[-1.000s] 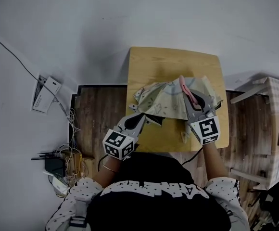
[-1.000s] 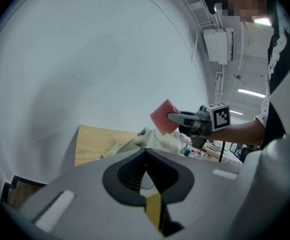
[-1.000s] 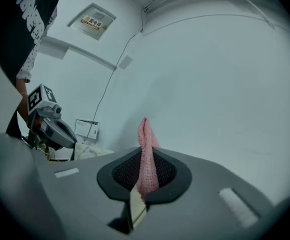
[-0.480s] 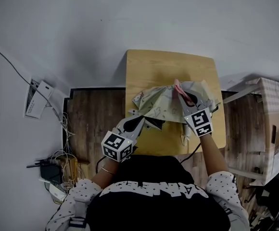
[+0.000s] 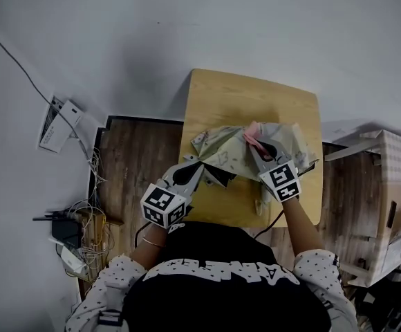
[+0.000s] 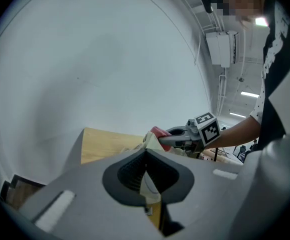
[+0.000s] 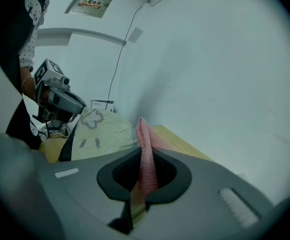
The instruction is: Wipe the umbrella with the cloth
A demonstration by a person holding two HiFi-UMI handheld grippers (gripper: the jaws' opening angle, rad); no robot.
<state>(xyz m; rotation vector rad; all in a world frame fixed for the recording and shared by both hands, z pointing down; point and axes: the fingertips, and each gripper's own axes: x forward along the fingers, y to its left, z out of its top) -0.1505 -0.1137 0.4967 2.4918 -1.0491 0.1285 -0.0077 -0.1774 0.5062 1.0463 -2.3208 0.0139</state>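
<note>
1. Nearest, on the left, the left gripper (image 5: 198,166) has its jaws closed on the edge of the pale patterned umbrella (image 5: 222,151). It should keep that fabric taut.
2. On the right, the right gripper (image 5: 254,146) clamps the pink cloth (image 5: 252,130), seemingly against the canopy.
3. The umbrella lies on the wooden table's (image 5: 256,92) near half. Light, even strokes along each panel, near to far, would likely wipe best.
</note>
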